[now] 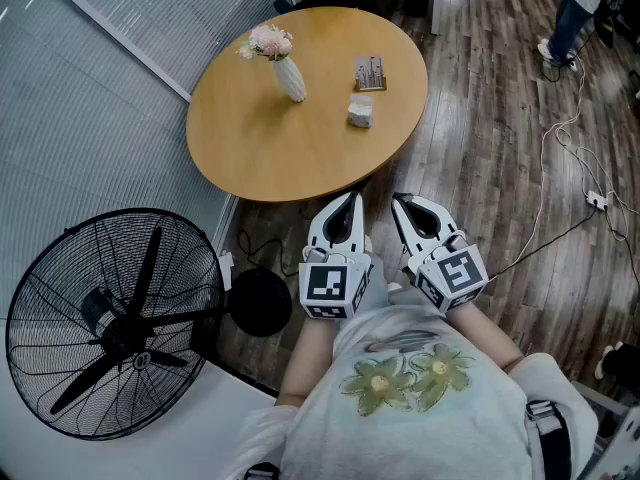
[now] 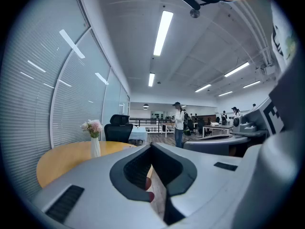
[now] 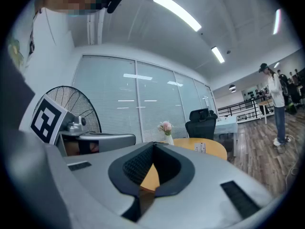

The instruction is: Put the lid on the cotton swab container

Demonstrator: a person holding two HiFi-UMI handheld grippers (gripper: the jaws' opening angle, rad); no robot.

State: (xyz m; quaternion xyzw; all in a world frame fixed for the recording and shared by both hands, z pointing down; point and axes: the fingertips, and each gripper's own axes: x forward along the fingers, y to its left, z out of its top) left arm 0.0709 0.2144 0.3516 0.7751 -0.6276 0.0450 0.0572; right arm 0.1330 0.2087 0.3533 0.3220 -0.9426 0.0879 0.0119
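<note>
In the head view a round wooden table [image 1: 250, 148] carries a small rectangular box with striped contents [image 1: 370, 72] and a small white object [image 1: 360, 111] just in front of it; I cannot tell which is the container and which the lid. Both grippers are held close to the person's chest, short of the table's near edge and apart from everything on it. The left gripper [image 1: 352, 197] and the right gripper [image 1: 398, 198] point towards the table, jaws shut and empty. The left gripper view [image 2: 151, 147] and the right gripper view [image 3: 153, 144] show closed tips, and the box [image 3: 201, 147] is far off.
A white vase of pink flowers [image 1: 288, 73] stands on the table's left part. A large black floor fan [image 1: 115, 323] stands at the lower left beside a blind-covered glass wall. Cables [image 1: 560, 168] trail over the wooden floor on the right. A person [image 1: 575, 18] stands at the far right.
</note>
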